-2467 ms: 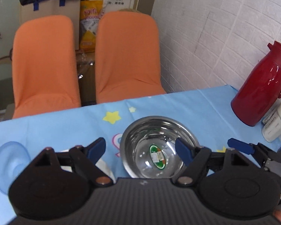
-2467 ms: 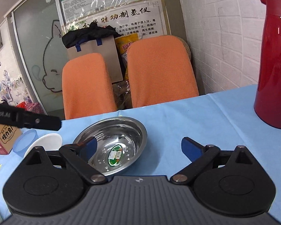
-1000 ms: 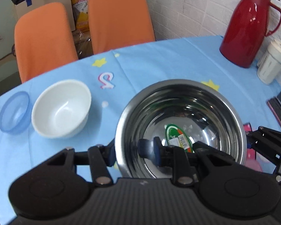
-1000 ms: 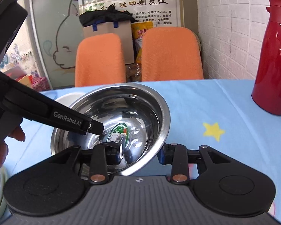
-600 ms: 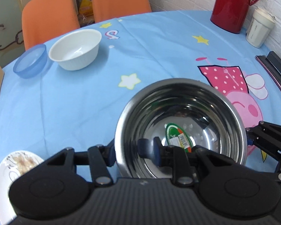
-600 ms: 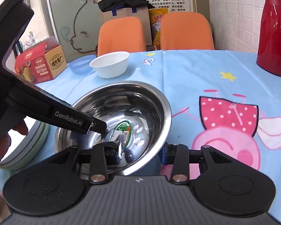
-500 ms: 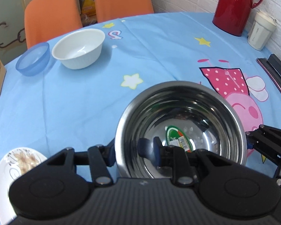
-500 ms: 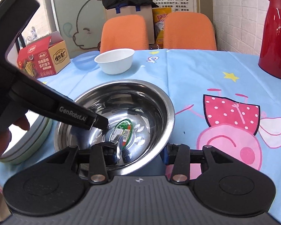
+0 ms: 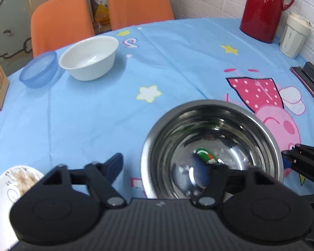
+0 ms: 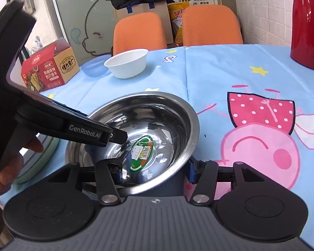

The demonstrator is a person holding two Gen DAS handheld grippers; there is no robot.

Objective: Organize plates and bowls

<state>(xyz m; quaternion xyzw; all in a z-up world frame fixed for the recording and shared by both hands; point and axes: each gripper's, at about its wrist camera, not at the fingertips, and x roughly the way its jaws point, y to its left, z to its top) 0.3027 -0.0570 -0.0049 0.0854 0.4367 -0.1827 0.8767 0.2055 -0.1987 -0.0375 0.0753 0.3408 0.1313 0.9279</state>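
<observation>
The left tool (image 9: 159, 167) stands wide apart, its jaws having just been opening: the left finger sits outside the round stainless-steel bowl (image 9: 211, 148) over the blue cartoon-printed cloth of the counter (image 9: 94, 115), and the right finger reaches inside the bowl, with the near-left rim between them and neither pad pressing on it. The right tool (image 10: 155, 169) has also just been opening; its left finger lies inside the bowl near the green sticker on the bottom, its right finger sits just outside the near-right rim, with a slight gap showing, so the bowl is released. The steel bowl rests on the counter at the near side, beside the pink pig print. In the right wrist view the left tool's black arm crosses over the bowl's left rim, held by a hand (image 10: 12, 163) at the left edge. A white round bowl (image 9: 89, 57) and a translucent blue bowl (image 9: 38, 70) stand well apart at the far left, just beside each other. A white patterned plate (image 9: 12, 186) lies at the near left edge. A red thermos jug (image 9: 263, 10) stands at the far right.
</observation>
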